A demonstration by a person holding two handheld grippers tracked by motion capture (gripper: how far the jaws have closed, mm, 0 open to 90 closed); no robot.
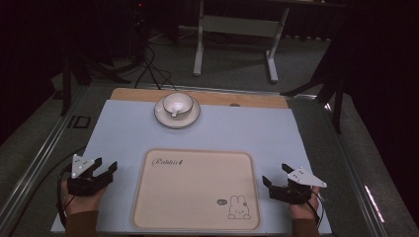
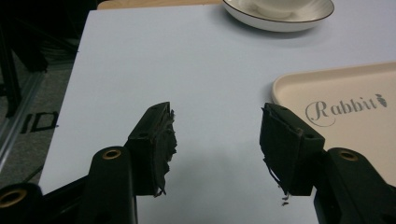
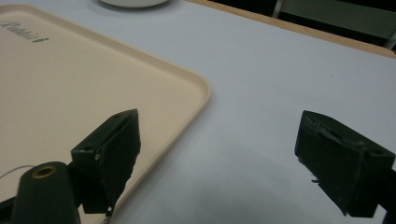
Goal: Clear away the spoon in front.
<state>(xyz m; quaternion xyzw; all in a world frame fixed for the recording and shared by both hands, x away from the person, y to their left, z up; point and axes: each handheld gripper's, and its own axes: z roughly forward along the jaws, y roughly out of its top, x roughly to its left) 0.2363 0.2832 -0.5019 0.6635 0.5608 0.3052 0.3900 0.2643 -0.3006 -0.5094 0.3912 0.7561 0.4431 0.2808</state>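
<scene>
A white cup (image 1: 178, 103) stands on a white saucer (image 1: 177, 112) at the back of the pale blue mat (image 1: 123, 128). A beige tray (image 1: 196, 189) with a rabbit drawing and the word "Rabbit" lies at the front middle. My left gripper (image 1: 104, 168) rests left of the tray, open, nothing between its jaws. The left gripper view shows its worn pads (image 2: 164, 144) over bare mat, with the tray's corner (image 2: 345, 100) to the right and the saucer (image 2: 280, 14) far ahead. My right gripper (image 1: 276, 175) sits right of the tray, open and empty; its left jaw overlaps the tray's edge (image 3: 187, 79).
A wooden board (image 1: 207, 97) peeks out behind the mat. Metal rails (image 1: 44, 148) run along both table sides. Beyond the table are a white stand (image 1: 237, 29) and cables (image 1: 153, 69) on the floor.
</scene>
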